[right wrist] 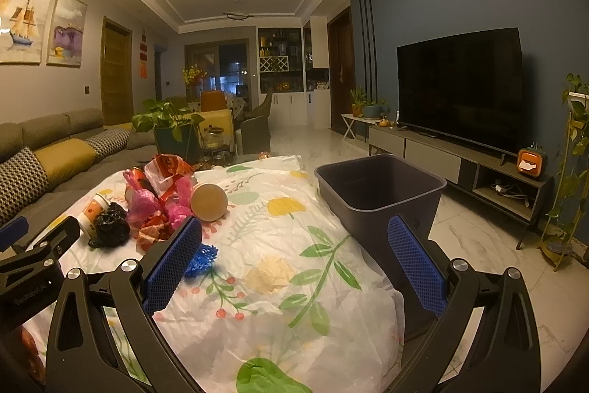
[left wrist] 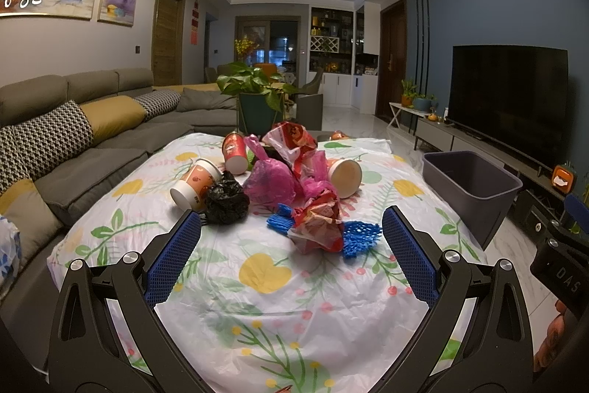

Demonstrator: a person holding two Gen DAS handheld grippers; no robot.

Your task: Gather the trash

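Observation:
A pile of trash lies mid-table on a floral cloth (left wrist: 257, 282): a crumpled red wrapper (left wrist: 318, 227) on blue foam netting (left wrist: 359, 238), a black bag (left wrist: 225, 199), a pink bag (left wrist: 270, 181), a red-and-white bag (left wrist: 292, 139) and paper cups (left wrist: 193, 185) (left wrist: 344, 175) (left wrist: 233, 151). My left gripper (left wrist: 292, 255) hangs open just short of the red wrapper, holding nothing. My right gripper (right wrist: 298, 264) is open and empty over the cloth, between the pile (right wrist: 154, 209) and the grey bin (right wrist: 379, 194). The bin (left wrist: 471, 186) stands off the table's right edge.
A grey sofa (left wrist: 92, 135) with cushions runs along the left. A potted plant (left wrist: 257, 98) stands beyond the table's far end. A television (right wrist: 460, 87) on a low console (right wrist: 460, 164) lines the right wall, with marble floor between it and the bin.

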